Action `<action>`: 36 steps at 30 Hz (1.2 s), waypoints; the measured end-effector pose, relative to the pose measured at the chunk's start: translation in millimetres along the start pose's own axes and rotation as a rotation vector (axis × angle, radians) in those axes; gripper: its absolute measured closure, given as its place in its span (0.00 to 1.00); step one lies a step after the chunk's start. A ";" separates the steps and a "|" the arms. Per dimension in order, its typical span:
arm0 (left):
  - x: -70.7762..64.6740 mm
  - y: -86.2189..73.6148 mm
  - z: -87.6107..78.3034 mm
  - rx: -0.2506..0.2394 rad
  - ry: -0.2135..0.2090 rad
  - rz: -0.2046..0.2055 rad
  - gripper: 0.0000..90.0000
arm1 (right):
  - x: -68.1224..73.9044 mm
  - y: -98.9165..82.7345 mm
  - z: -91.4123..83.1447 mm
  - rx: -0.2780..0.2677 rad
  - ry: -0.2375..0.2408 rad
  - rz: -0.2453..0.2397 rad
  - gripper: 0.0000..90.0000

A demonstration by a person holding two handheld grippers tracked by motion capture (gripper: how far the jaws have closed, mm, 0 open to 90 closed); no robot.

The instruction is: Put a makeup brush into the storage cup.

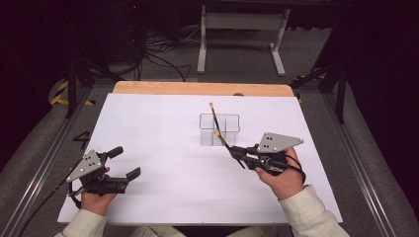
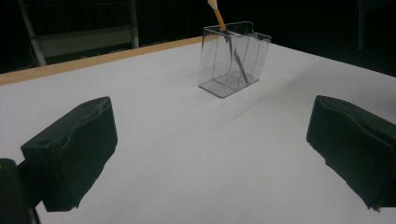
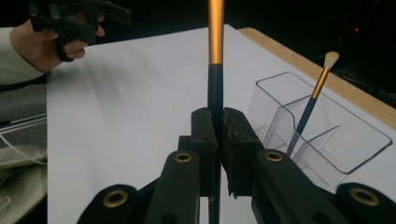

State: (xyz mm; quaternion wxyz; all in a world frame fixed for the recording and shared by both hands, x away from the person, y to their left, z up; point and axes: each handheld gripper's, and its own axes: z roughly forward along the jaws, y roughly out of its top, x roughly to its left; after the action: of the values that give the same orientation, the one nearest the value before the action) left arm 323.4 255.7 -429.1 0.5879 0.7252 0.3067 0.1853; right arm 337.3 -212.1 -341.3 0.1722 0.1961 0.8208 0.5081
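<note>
Right gripper point(image 3: 218, 135) clamping a dark-and-gold brush point(image 3: 215, 70), just beside the clear holder point(image 1: 219, 129) at its 5 o'clock. Left gripper point(image 1: 123, 163) resting at 8 o'clock, jaws gaping wide, holding nothing.

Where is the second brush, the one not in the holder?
The right tongs are shut on this brush, right of centre in the high view, just in front of the clear holder.

A lab or recording studio: black curtains close in a white-topped desk point(image 1: 163, 148), aluminium rails point(image 1: 44, 158) run past its side edges, cables point(image 1: 158, 54) tangle on the grey carpet beyond its far edge, by a white stand point(image 1: 242, 22).
</note>
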 end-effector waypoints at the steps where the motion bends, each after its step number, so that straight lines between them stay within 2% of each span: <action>1: 0.0 0.0 0.0 -0.001 -0.001 0.001 0.03 | -0.4 -0.2 -0.7 -0.012 0.000 -0.001 0.94; 3: 0.0 0.1 -0.1 -0.001 0.000 0.003 0.03 | -1.7 -1.5 -2.4 -0.053 -0.006 -0.012 0.94; 10: -0.6 -0.3 0.2 -0.004 -0.010 0.012 0.01 | -7.0 -4.3 -5.1 -0.132 -0.018 -0.017 0.94; 15: -1.8 -1.3 1.4 -0.013 -0.028 0.030 0.00 | -11.1 -4.2 -6.1 -0.166 -0.028 -0.014 0.94; 17: -2.8 -1.0 2.4 -0.016 -0.020 0.041 0.00 | -12.8 -3.9 -5.8 -0.180 -0.034 -0.015 0.94; 21: -4.4 -0.9 3.6 -0.032 -0.032 0.043 0.00 | -14.7 -2.1 -5.2 -0.194 -0.041 -0.021 0.94; 25: -7.6 -1.3 9.3 0.004 -0.018 0.054 0.00 | -18.4 0.8 -3.3 -0.222 -0.048 -0.015 0.94; 36: -8.9 -1.1 10.5 -0.002 -0.029 0.047 0.00 | -26.1 2.1 1.5 -0.271 -0.054 0.009 0.94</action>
State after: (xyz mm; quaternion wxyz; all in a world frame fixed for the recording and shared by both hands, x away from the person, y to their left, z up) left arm 323.1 242.2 -431.9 0.5886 0.7342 0.2808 0.1889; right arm 360.9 -223.1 -337.9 0.2169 0.1885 0.7387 0.6097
